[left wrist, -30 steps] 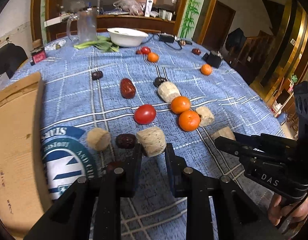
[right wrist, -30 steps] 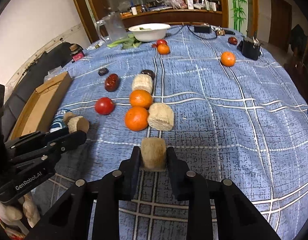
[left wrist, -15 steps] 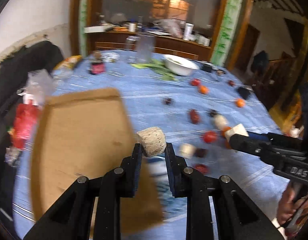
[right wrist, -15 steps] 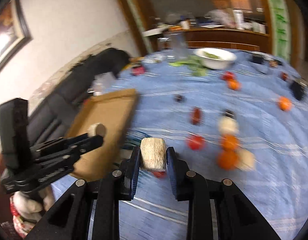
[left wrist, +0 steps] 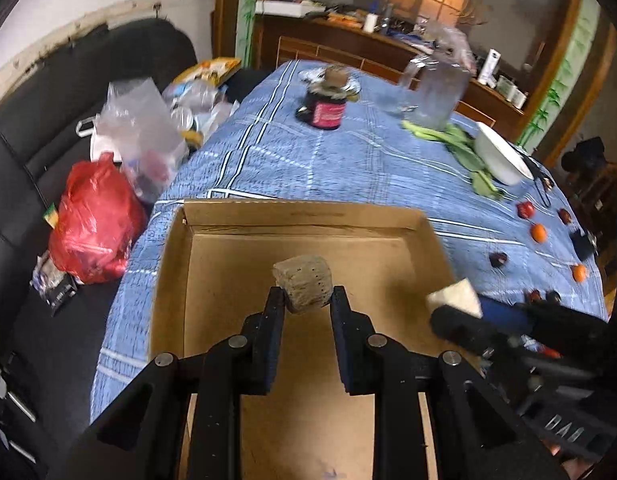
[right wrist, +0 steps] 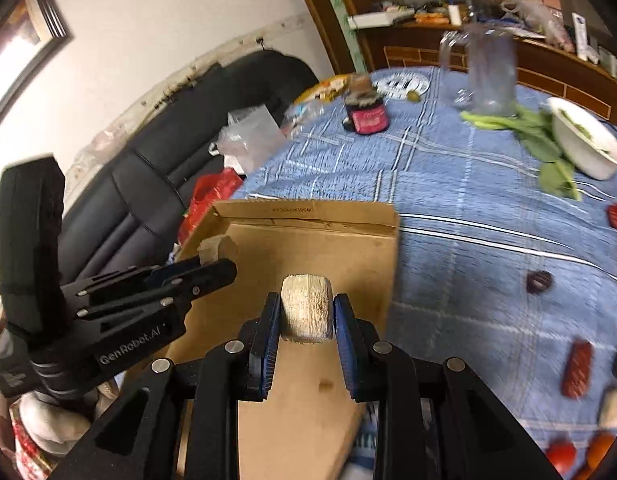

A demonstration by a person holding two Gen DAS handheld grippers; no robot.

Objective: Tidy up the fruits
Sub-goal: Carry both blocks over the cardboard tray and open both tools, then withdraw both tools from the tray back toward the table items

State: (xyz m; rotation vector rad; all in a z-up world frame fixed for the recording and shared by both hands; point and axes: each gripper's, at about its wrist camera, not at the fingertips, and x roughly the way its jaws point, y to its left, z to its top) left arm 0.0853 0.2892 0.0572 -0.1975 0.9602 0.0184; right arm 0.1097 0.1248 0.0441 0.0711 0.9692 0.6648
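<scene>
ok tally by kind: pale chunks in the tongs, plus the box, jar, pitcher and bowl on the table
pale chunks held: 2 (left tongs, right tongs)
cardboard box: 1
dark jar: 1
glass pitcher: 1
white bowl: 1
total: 6

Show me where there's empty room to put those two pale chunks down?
The cardboard box has a bare floor from wall to wall. The blue cloth is free between the box's far wall, the dark jar and the greens. It is crowded at the right, around the white bowl and the scattered fruit.
</scene>
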